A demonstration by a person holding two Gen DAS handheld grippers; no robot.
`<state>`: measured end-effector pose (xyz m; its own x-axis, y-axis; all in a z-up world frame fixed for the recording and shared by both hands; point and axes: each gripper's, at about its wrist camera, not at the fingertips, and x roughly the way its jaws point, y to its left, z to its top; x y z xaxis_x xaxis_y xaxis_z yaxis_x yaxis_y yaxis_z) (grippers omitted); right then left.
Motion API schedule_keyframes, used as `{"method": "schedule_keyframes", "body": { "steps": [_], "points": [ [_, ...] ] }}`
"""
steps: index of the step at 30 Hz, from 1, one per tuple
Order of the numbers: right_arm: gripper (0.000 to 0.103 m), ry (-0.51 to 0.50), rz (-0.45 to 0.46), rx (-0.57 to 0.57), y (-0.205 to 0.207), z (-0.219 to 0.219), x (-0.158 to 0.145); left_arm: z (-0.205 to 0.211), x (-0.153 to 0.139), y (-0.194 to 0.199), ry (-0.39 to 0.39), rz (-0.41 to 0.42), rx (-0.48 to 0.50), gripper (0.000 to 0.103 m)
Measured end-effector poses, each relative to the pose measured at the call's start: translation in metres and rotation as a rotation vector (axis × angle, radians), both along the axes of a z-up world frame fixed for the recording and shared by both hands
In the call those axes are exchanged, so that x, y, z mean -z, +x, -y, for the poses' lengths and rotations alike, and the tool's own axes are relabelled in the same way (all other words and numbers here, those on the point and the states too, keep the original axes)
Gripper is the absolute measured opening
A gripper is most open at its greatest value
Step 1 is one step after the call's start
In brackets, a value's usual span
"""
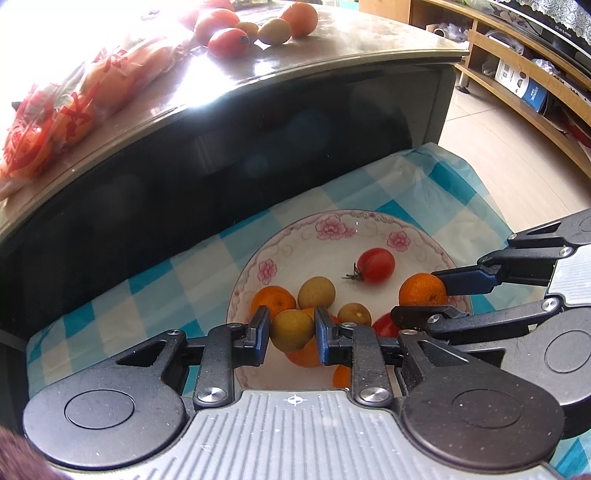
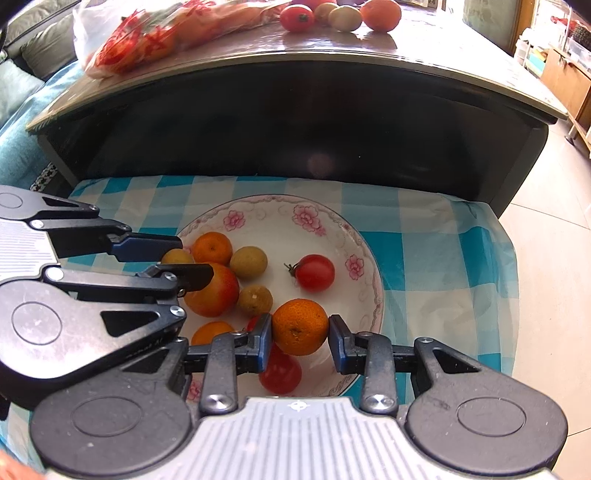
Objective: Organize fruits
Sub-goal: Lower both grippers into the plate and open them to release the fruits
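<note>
Both claws hang over the bowl (image 2: 369,258), each pinching fruit: left claw (image 1: 290,332) on a longan (image 1: 291,330), right claw (image 2: 300,332) on an orange (image 2: 300,326). The bowl is well filled; four fruits (image 2: 340,14) wait on the desk (image 2: 332,48).

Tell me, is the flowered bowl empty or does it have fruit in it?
Has fruit: the bowl holds oranges, tomatoes and small yellow-brown fruits, seen in both wrist views.

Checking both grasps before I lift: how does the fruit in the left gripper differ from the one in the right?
The left gripper holds a yellow-brown longan; the right gripper holds a bright tangerine. The longan looks smaller and duller, the tangerine larger with dimpled skin. Both are round and over the floral plate.
</note>
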<state>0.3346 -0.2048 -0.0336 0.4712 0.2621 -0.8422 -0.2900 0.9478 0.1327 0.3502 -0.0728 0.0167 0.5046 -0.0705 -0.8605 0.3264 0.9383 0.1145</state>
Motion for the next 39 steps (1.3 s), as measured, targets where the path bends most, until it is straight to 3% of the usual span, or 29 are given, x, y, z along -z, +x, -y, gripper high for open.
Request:
{"method": "schedule_keyframes", "body": {
  "steps": [7, 25, 39],
  "points": [
    [0.037, 0.017, -0.002, 0.023, 0.007, 0.009, -0.002, 0.004, 0.002, 0.003, 0.001, 0.004, 0.002, 0.033],
    [0.038, 0.031, -0.013, 0.054, 0.008, 0.013, 0.003, -0.005, 0.003, 0.001, -0.017, 0.004, -0.029, 0.051],
    [0.045, 0.01, 0.0, 0.086, -0.031, 0.005, -0.005, -0.023, 0.004, -0.057, 0.001, 0.054, -0.068, 0.068]
  ]
}}
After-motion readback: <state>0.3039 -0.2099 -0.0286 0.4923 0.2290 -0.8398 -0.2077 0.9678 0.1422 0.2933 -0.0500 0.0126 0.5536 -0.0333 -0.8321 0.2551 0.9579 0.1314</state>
